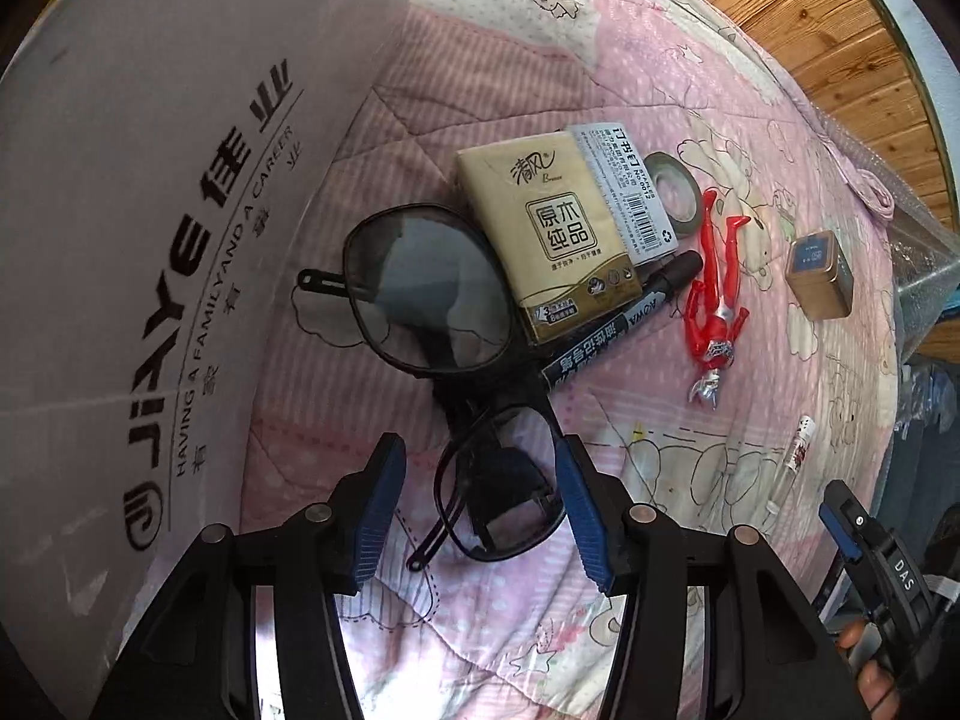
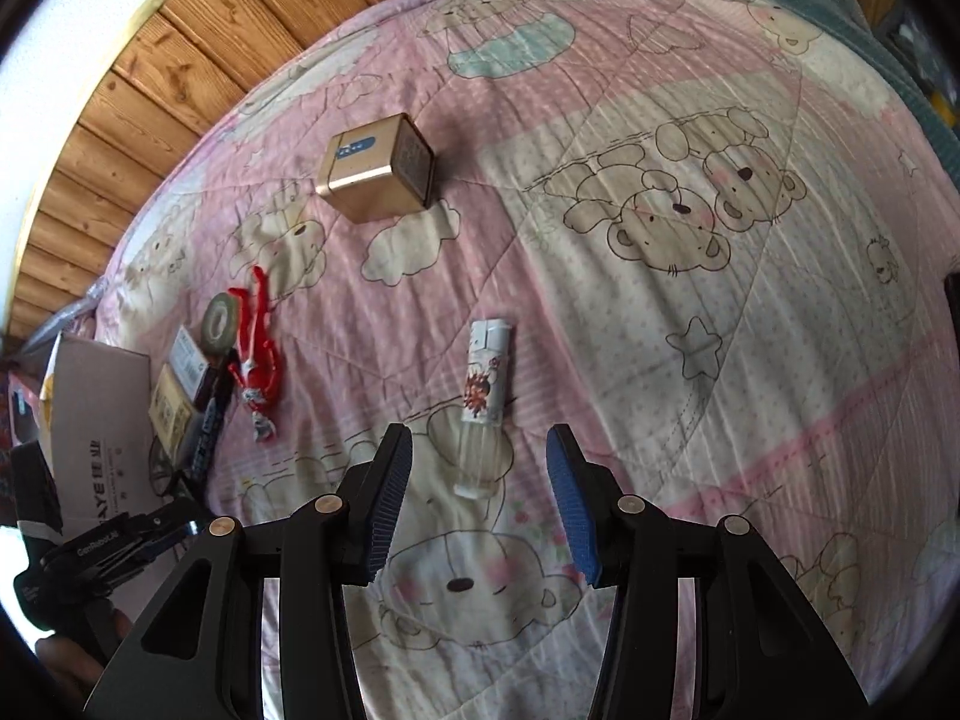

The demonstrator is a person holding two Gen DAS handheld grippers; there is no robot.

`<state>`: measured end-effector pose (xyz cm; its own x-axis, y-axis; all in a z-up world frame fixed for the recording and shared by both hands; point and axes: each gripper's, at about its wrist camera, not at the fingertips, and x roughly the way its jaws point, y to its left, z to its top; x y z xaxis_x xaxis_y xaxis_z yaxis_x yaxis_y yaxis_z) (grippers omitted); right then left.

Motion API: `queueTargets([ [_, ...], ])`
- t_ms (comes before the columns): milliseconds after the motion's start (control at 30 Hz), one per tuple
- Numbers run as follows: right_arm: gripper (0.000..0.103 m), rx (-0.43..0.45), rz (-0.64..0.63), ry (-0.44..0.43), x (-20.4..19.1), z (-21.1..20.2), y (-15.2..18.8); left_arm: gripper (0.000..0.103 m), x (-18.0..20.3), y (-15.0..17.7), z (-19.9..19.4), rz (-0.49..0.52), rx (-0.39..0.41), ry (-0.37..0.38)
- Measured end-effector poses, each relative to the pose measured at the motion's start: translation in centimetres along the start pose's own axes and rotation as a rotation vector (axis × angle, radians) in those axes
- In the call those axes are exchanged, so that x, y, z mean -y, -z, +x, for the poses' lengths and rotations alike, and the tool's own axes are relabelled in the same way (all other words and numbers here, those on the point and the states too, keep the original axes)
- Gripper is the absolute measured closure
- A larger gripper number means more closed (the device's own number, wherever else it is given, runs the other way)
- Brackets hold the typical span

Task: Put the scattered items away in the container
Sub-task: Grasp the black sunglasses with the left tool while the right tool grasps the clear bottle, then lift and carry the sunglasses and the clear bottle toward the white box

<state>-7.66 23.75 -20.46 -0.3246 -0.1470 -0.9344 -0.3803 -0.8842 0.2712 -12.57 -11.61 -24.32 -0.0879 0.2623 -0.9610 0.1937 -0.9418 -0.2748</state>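
Black sunglasses (image 1: 456,354) lie folded on the pink quilt; my left gripper (image 1: 480,504) is open with its blue pads on either side of the near lens, not gripping. Behind them lie a tissue pack (image 1: 546,240), a staples box (image 1: 624,192), a black marker (image 1: 624,318), a tape roll (image 1: 675,192) and a red toy figure (image 1: 714,300). The cardboard box (image 1: 150,240) stands close on the left. My right gripper (image 2: 480,498) is open just short of a white lighter (image 2: 485,396), whose near end lies between the fingertips. A gold tin (image 2: 375,171) sits further back.
The quilt (image 2: 660,330) covers a bed with a wooden wall (image 2: 150,90) behind it. The right gripper and a hand show at the lower right of the left wrist view. Open quilt stretches to the right of the lighter.
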Motion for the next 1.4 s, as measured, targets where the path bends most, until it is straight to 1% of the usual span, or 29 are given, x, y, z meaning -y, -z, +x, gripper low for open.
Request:
queueTargets([
  [133, 0.053, -0.032, -0.015, 0.021, 0.0, 1.9, -0.8, 0.039, 0.0, -0.8, 0.6, 0.009, 0.023, -0.006],
  [200, 0.054, -0.054, -0.040, 0.033, -0.3, 2.9, -0.9, 0.039, 0.2, -1.0, 0.6, 0.032, 0.040, -0.016],
  [267, 0.054, -0.057, -0.075, 0.068, -0.7, 3.6, -0.8, 0.039, 0.2, -1.2, 0.8, 0.047, 0.046, -0.022],
  [333, 0.060, -0.042, -0.125, 0.119, -1.4, 3.8, -0.7, 0.039, 0.3, -1.4, 0.8, 0.050, 0.053, -0.017],
  [367, 0.065, -0.037, -0.147, 0.145, -1.7, 3.8, -0.6, 0.039, 0.2, -1.4, 0.8, 0.048, 0.057, -0.017],
  [433, 0.072, -0.027, -0.169, 0.170, -1.8, 3.8, -0.4, 0.040, 0.2, -1.5, 0.7, 0.045, 0.067, -0.018],
  [500, 0.086, -0.021, -0.170, 0.182, -1.5, 3.7, -0.4, 0.047, 0.1, -1.4, 0.5, 0.063, 0.075, -0.024],
  [533, 0.087, -0.022, -0.163, 0.173, -1.3, 3.6, -0.4, 0.053, 0.0, -1.4, 0.3, 0.073, 0.076, -0.016],
  [567, 0.087, -0.025, -0.153, 0.164, -1.1, 3.5, -0.4, 0.058, -0.1, -1.3, 0.3, 0.082, 0.073, -0.007],
  [767, 0.087, -0.014, -0.119, 0.127, -0.7, 1.6, 0.4, 0.063, -0.7, -0.3, -0.7, 0.104, 0.067, 0.009],
  [1033, 0.087, -0.017, -0.082, 0.078, 0.1, -0.5, 2.7, 0.063, -0.9, 2.8, -2.9, 0.148, 0.053, 0.019],
  [1267, 0.087, -0.017, -0.080, 0.046, -0.8, -1.5, 4.7, 0.063, -1.2, 5.3, -5.8, 0.184, 0.075, 0.038],
  [1300, 0.087, -0.018, -0.081, 0.041, -1.0, -1.6, 4.9, 0.063, -1.6, 6.0, -6.3, 0.190, 0.079, 0.046],
  [1400, 0.087, -0.016, -0.095, 0.027, -1.7, -2.1, 5.8, 0.063, -1.5, 6.6, -7.7, 0.205, 0.092, 0.070],
])
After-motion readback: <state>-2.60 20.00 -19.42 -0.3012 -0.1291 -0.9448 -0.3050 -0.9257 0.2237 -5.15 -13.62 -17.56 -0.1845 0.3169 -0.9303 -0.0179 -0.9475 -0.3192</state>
